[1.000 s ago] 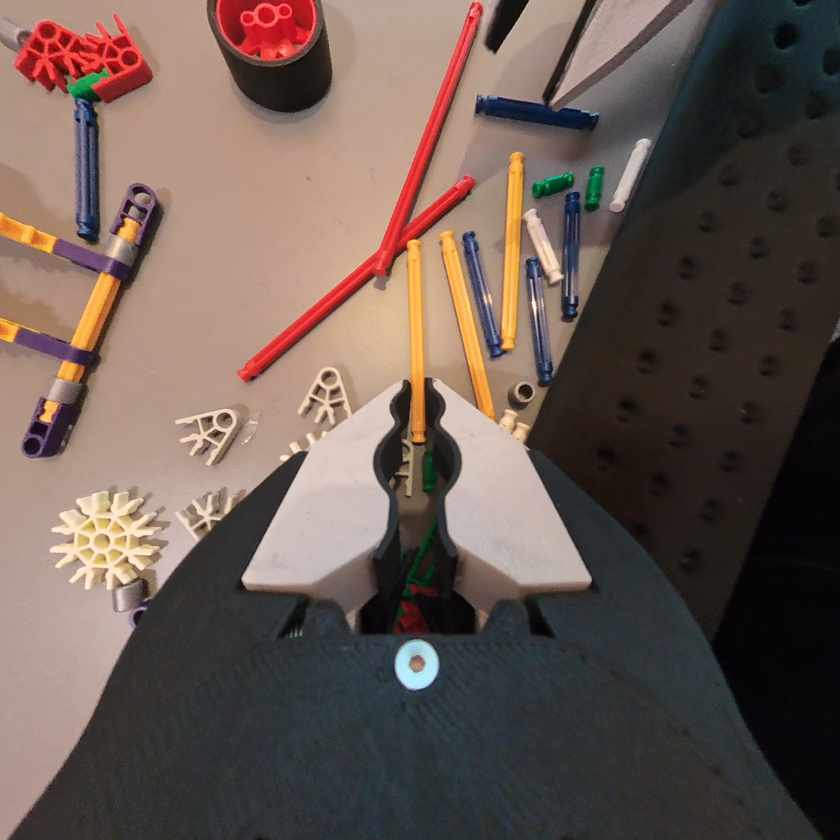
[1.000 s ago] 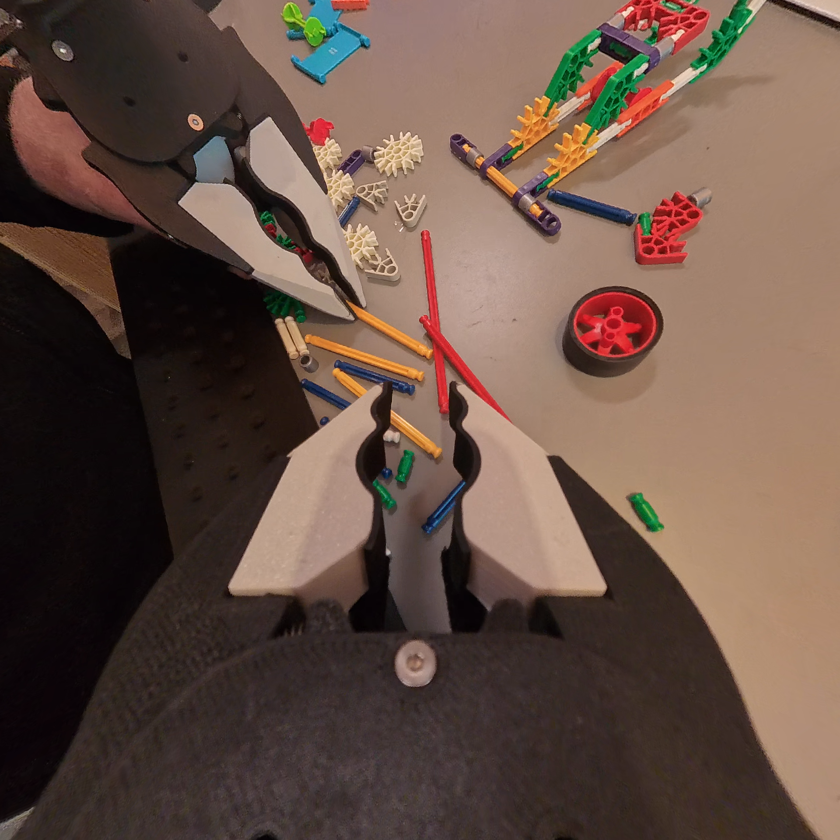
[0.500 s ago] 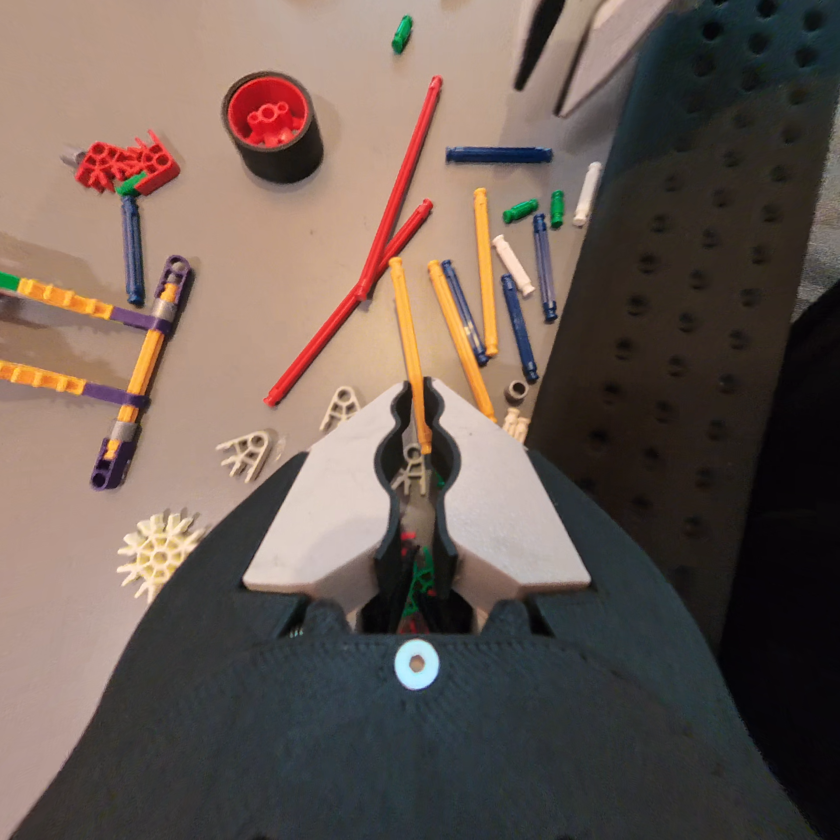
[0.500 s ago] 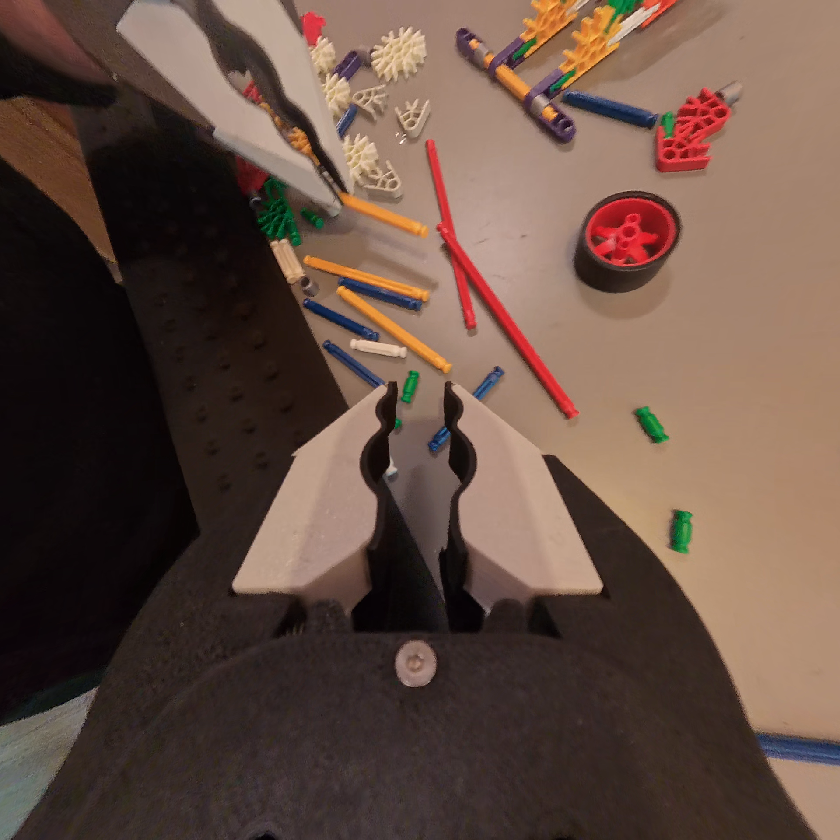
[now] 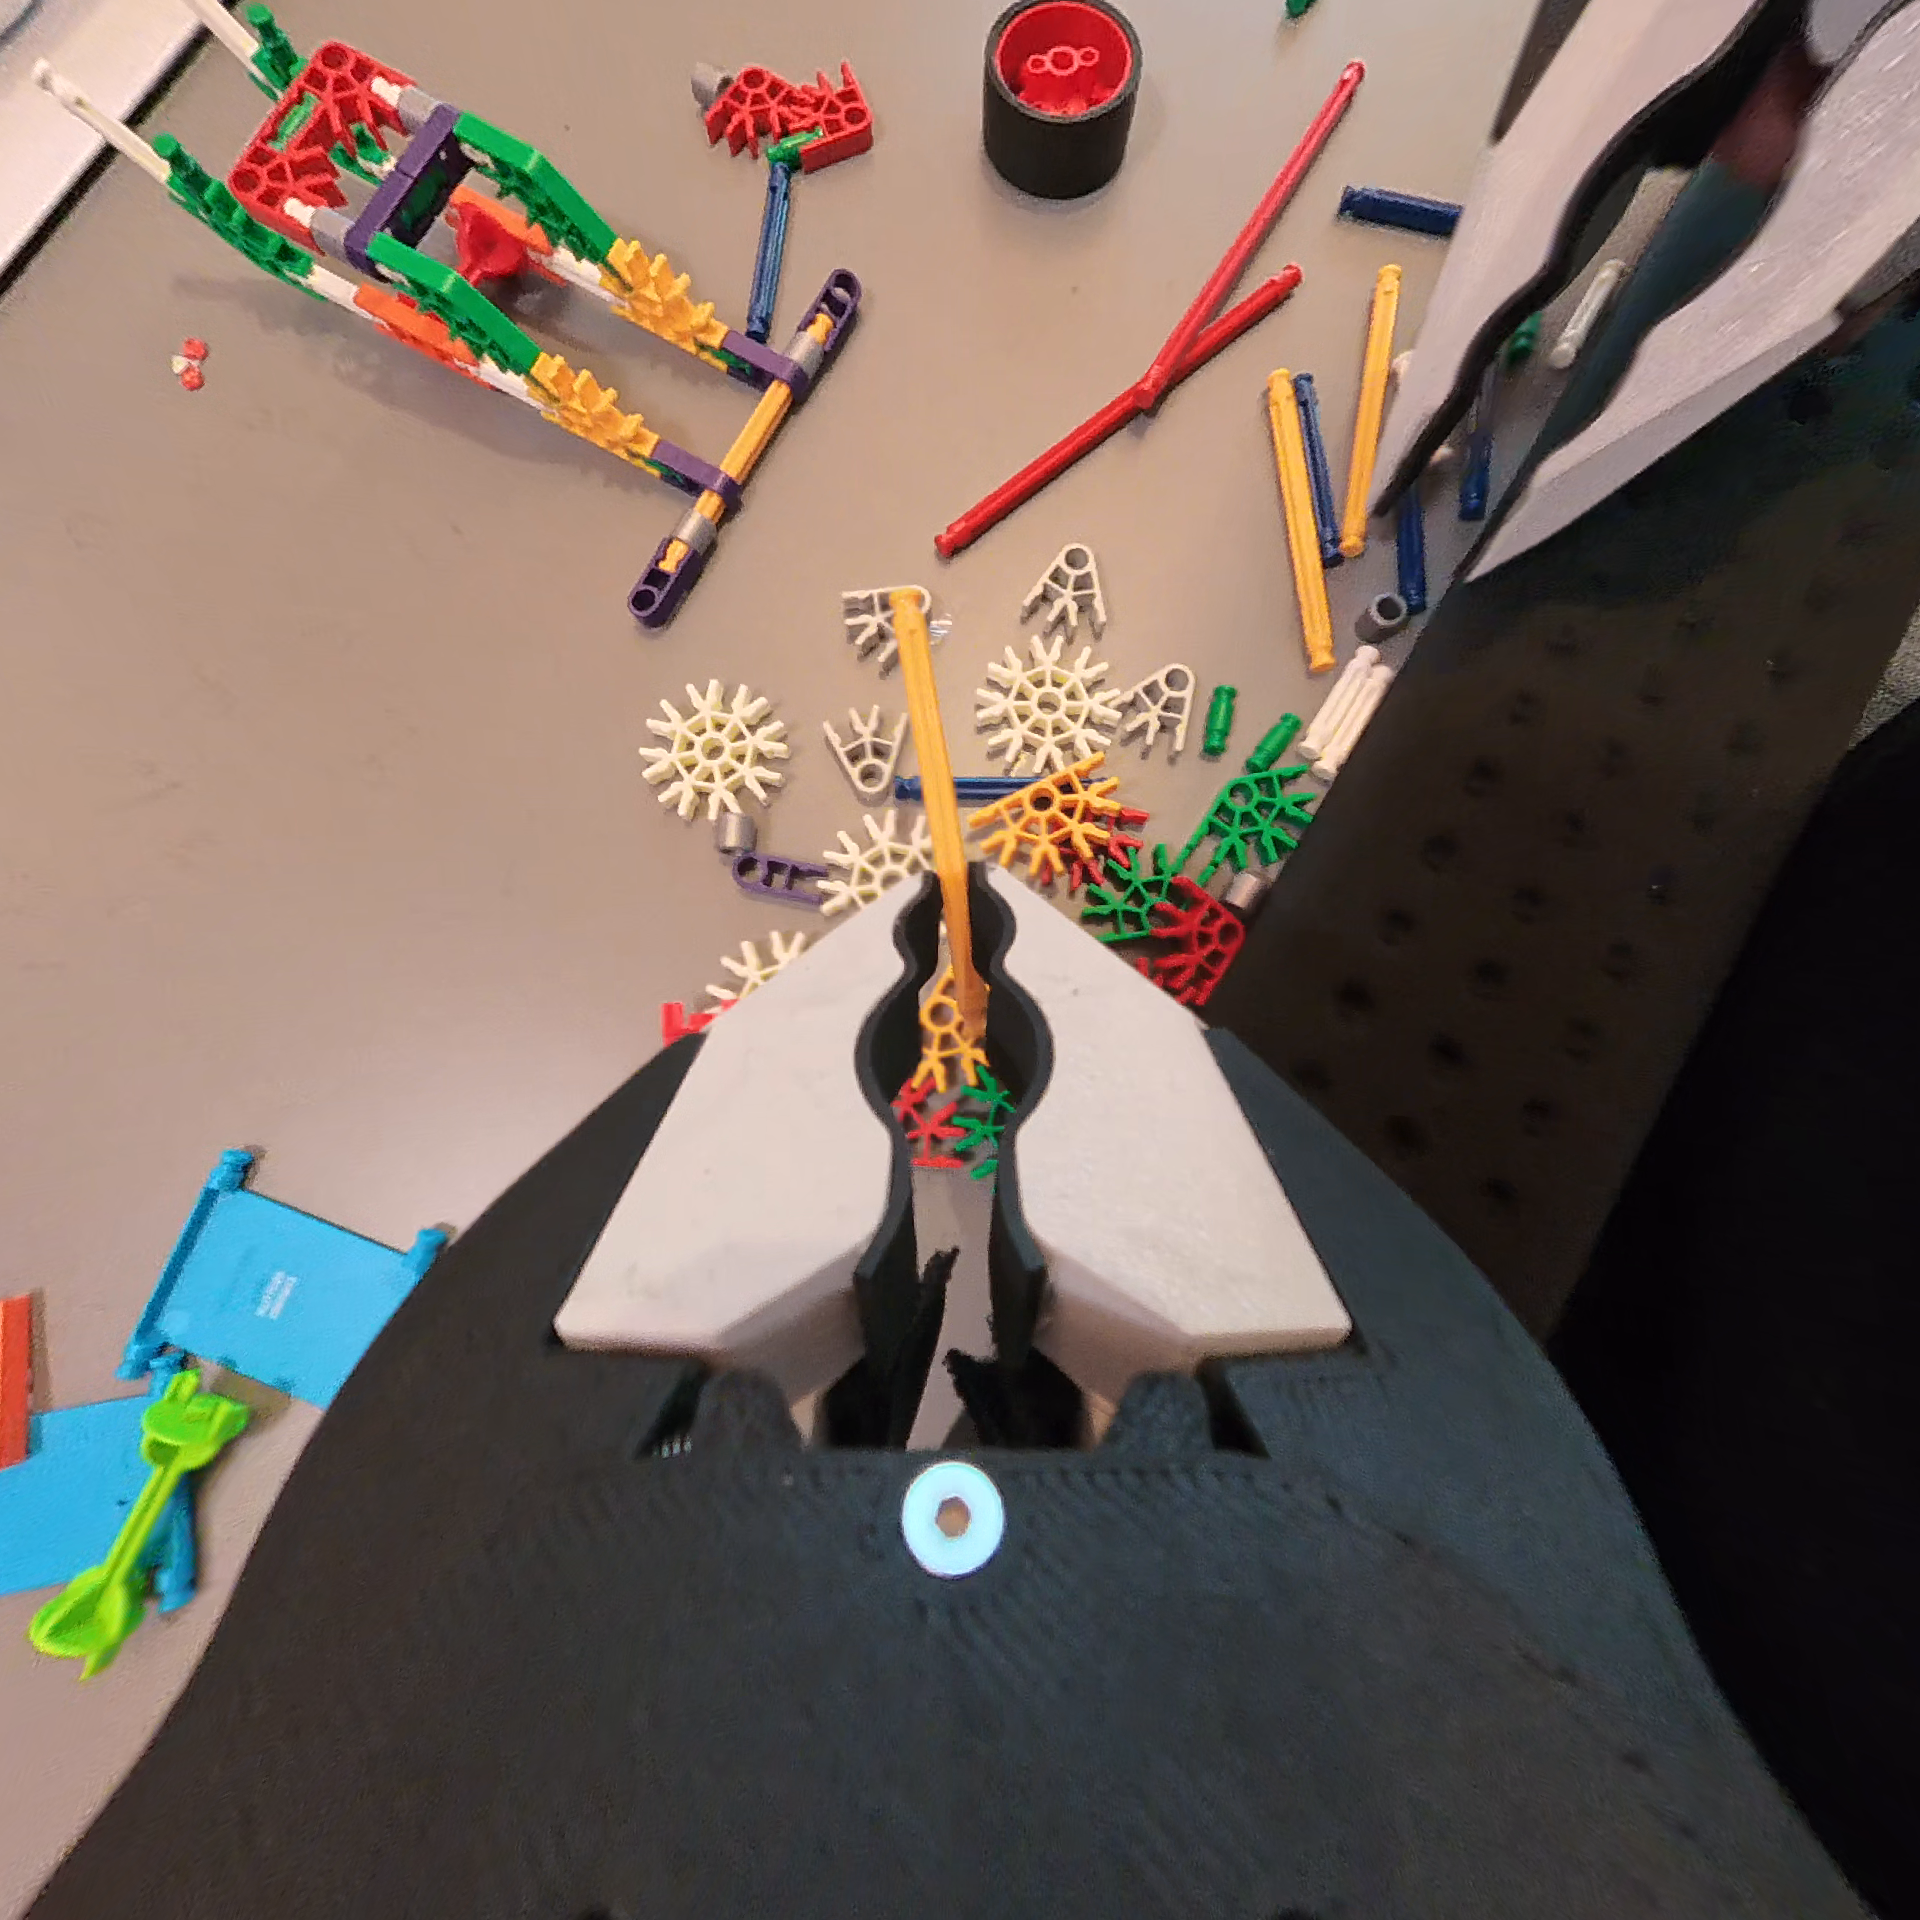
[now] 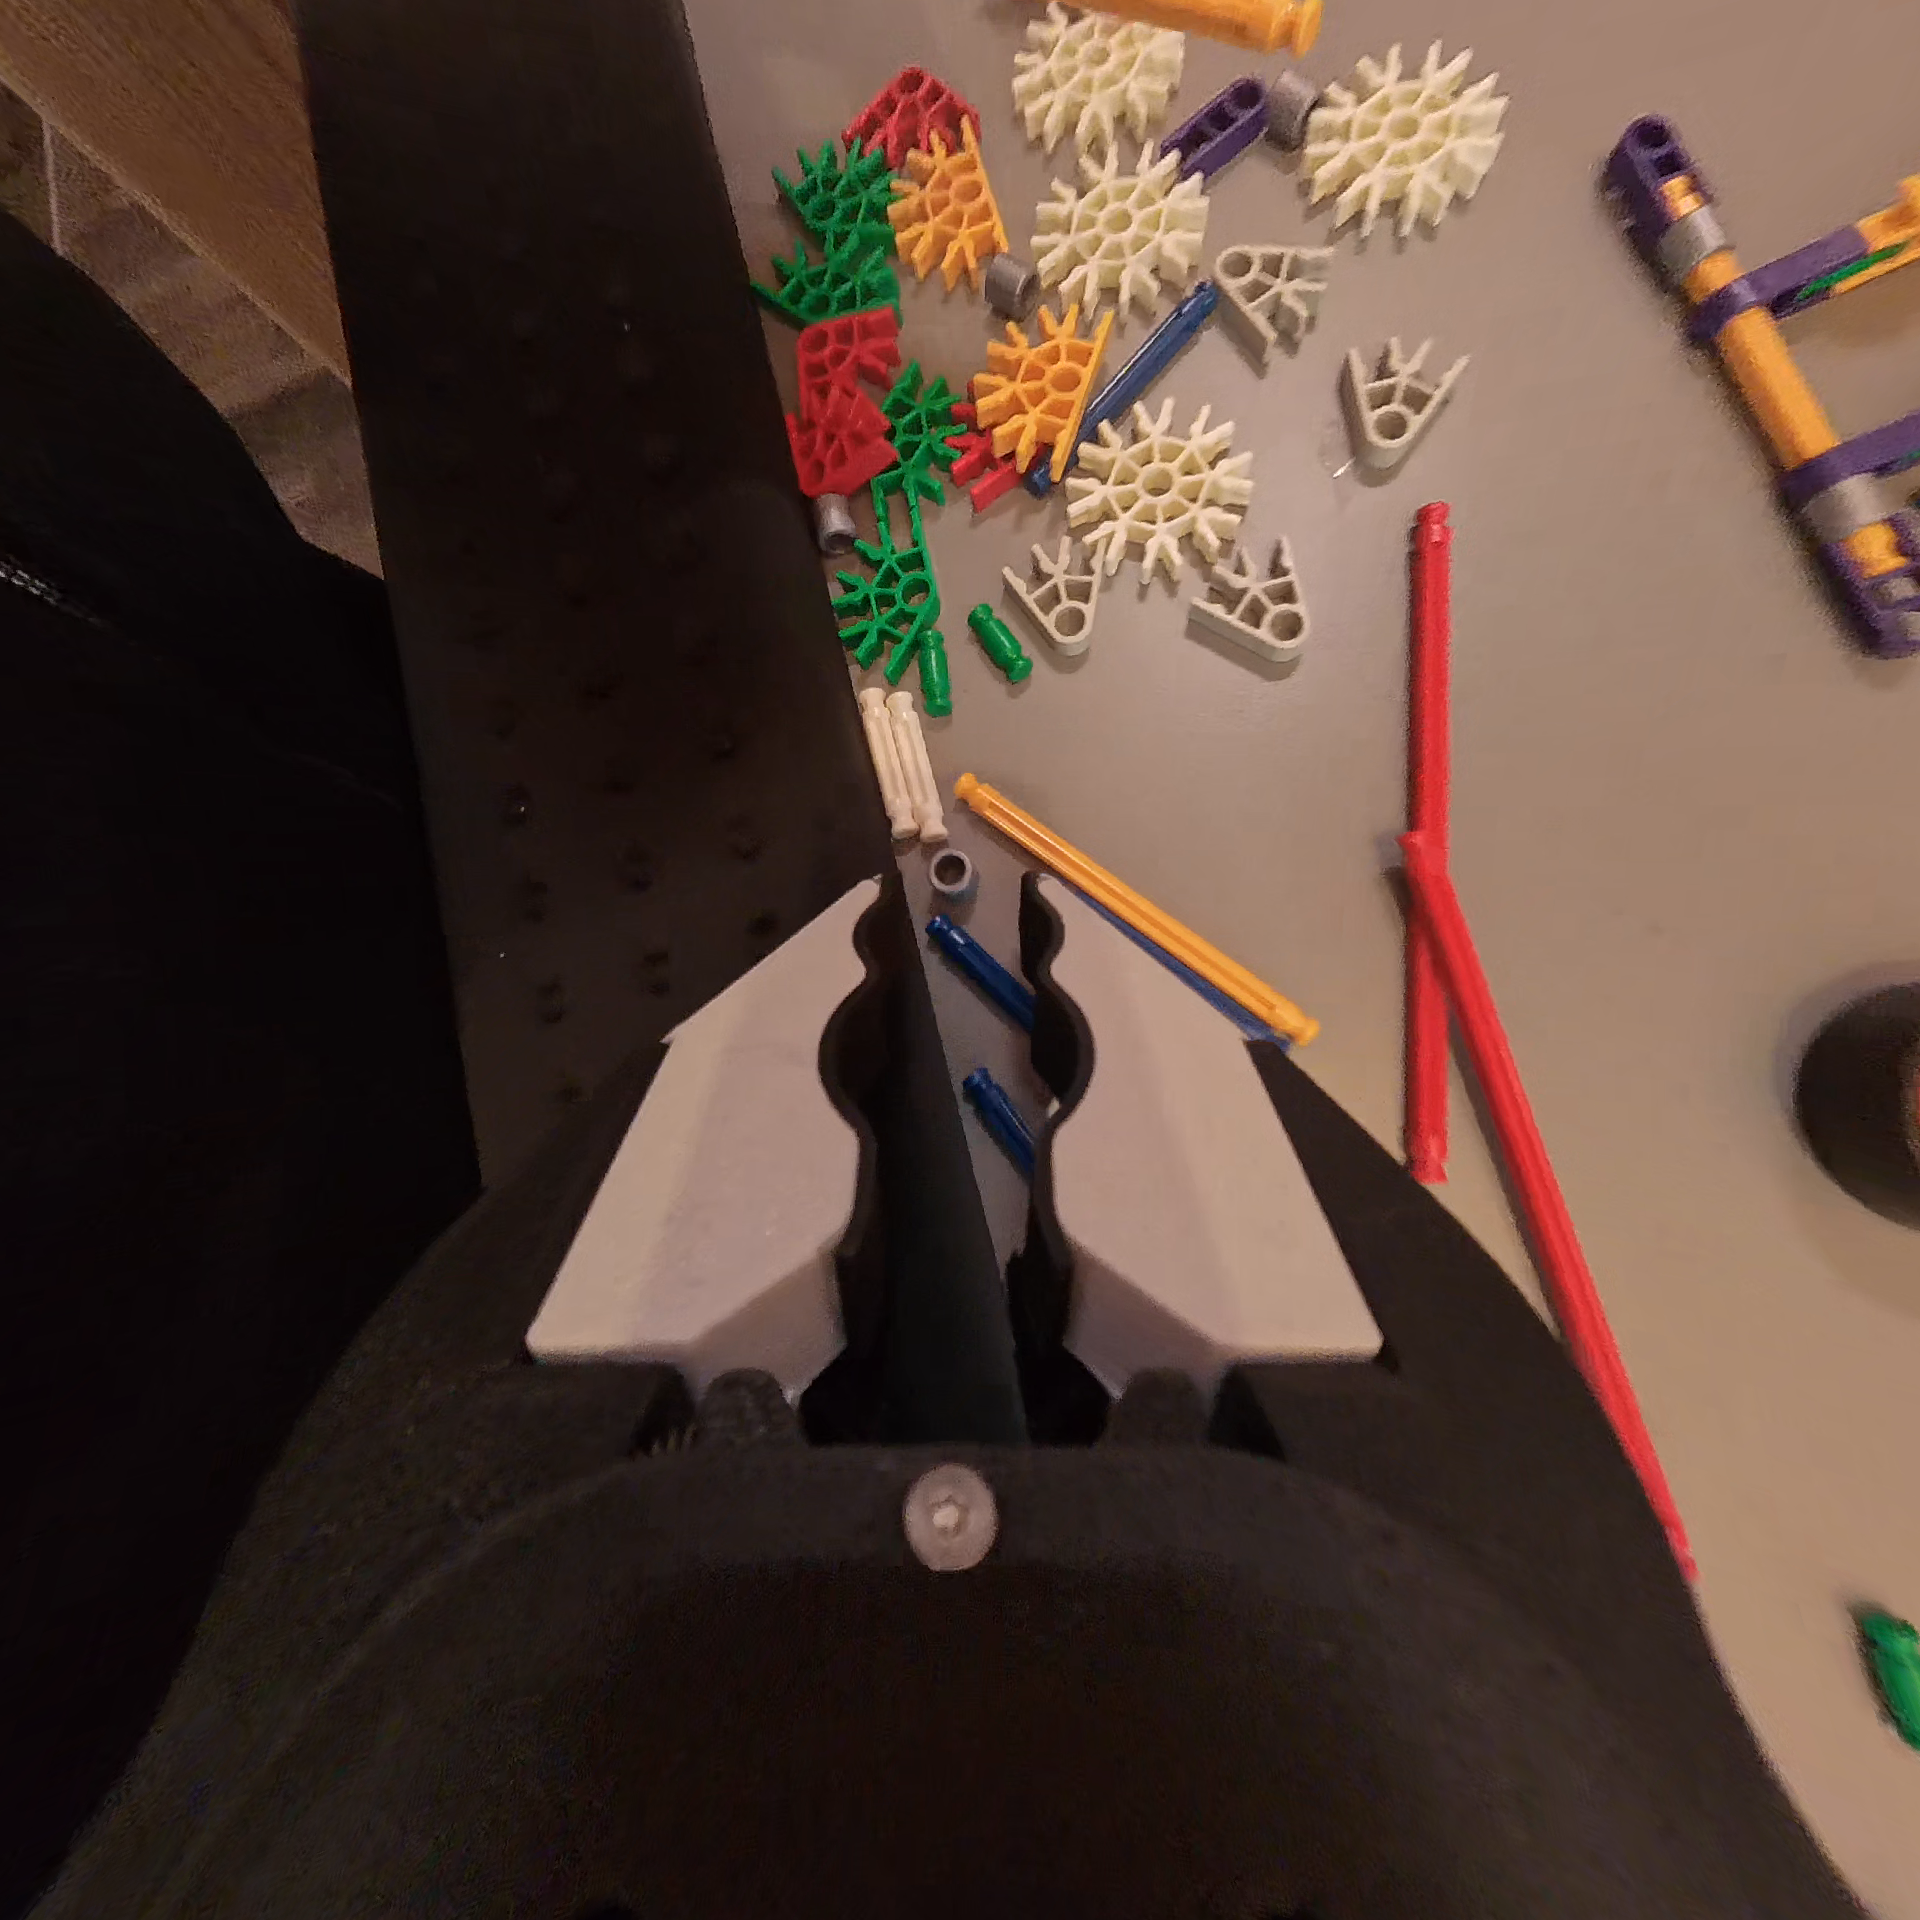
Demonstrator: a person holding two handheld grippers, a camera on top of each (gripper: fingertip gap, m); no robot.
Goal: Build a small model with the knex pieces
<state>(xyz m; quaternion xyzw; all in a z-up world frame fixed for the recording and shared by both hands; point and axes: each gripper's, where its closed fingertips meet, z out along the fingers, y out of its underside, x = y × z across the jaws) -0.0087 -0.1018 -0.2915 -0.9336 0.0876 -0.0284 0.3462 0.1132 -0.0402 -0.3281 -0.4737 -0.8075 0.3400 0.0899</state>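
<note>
My left gripper is shut on a yellow rod and holds it in the air above a pile of loose connectors. The rod sticks forward past the tips over a white snowflake connector and a yellow fan connector. Its far tip shows at the top of the right wrist view. My right gripper is open and empty, low over the table edge. A small grey spacer and a blue rod lie between its fingers. The right gripper also shows at the upper right of the left wrist view.
A built frame of green, yellow, purple and red pieces lies far left. A black wheel with a red hub stands at the back. Two long red rods cross at right. Blue panels lie near left. A black perforated mat borders the grey table. One gripper's finger ends stand about 15 cm off the other's.
My left gripper has lifted the yellow rod off the table and swung left over the connector pile. My right gripper has moved forward and down to the table edge by the short rods.
</note>
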